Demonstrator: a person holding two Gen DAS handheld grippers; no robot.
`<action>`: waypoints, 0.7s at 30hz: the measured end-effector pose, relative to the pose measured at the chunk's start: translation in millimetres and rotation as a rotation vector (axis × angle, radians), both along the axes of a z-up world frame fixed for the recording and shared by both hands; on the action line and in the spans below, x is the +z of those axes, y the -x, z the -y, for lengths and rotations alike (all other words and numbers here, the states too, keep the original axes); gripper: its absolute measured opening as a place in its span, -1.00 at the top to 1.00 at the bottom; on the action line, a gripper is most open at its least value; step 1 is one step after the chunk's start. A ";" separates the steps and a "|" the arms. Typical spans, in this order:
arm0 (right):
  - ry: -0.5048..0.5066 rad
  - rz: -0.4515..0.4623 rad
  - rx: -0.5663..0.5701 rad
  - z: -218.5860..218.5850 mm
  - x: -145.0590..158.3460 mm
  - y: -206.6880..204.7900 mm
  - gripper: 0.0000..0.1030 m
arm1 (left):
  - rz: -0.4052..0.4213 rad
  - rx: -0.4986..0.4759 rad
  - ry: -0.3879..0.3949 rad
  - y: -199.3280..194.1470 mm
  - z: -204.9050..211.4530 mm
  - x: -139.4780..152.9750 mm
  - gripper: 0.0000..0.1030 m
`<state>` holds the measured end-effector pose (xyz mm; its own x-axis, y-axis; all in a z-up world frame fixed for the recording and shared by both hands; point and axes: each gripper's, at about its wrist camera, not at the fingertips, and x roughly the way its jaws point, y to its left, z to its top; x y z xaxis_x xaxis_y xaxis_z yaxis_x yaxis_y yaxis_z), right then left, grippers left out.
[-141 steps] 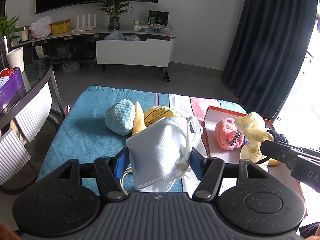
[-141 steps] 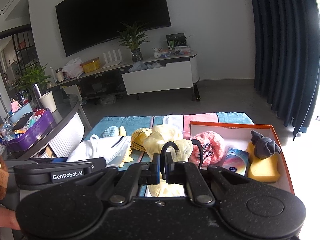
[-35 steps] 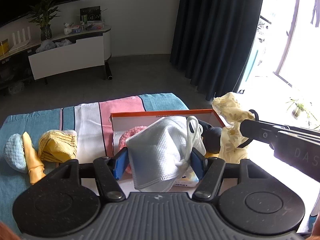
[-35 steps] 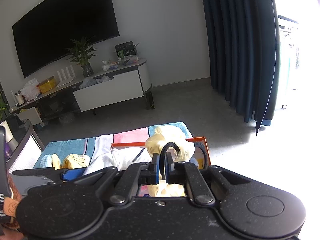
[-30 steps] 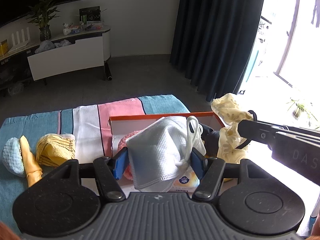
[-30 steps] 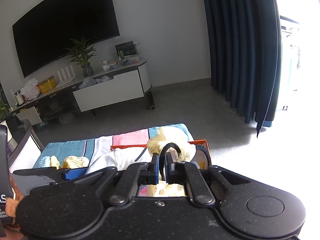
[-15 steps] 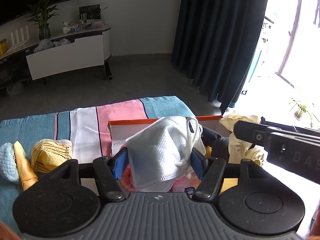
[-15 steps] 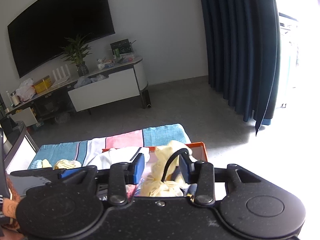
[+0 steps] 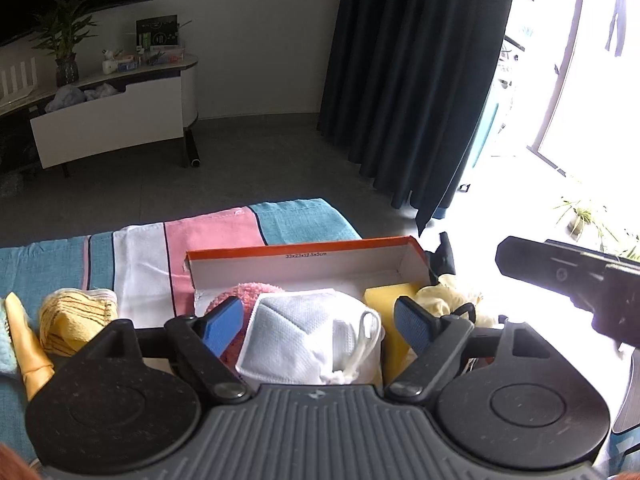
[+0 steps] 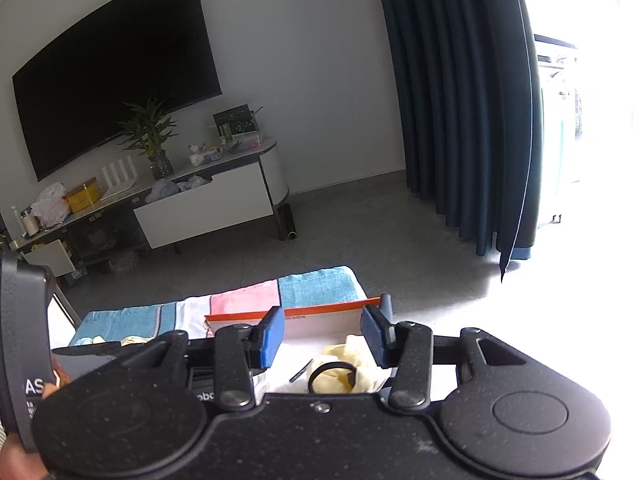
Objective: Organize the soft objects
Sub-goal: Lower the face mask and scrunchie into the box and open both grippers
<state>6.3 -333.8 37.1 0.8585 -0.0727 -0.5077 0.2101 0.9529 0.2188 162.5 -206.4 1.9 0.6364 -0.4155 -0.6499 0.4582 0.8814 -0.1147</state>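
Hard daylight pours in from the right, blowing the window to pure white in both views. The dark curtain stays deep, the room sits dimmer, and fisheye bending curves the edges; focus is sharp.

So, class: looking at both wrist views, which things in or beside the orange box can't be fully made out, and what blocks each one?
- Pink fluffy item: left wrist view, mostly behind the white mask and a blue finger pad.
- Yellow sponge: lower part hidden by the gripper.
- Pale yellow cloth: right wrist view, cut off by the gripper body.
- Box floor: covered.
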 end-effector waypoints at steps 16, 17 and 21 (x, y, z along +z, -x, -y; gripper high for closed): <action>0.023 -0.008 0.107 -50.6 4.4 7.4 -0.17 | 0.030 0.156 -0.027 21.5 -59.5 25.6 -0.91; 0.025 -0.010 0.113 -54.6 3.7 7.6 -0.18 | 0.026 0.167 -0.032 22.7 -63.9 25.5 -0.91; 0.024 -0.024 0.144 -70.0 1.2 5.5 -0.18 | 0.016 0.204 -0.044 29.0 -82.2 24.8 -0.92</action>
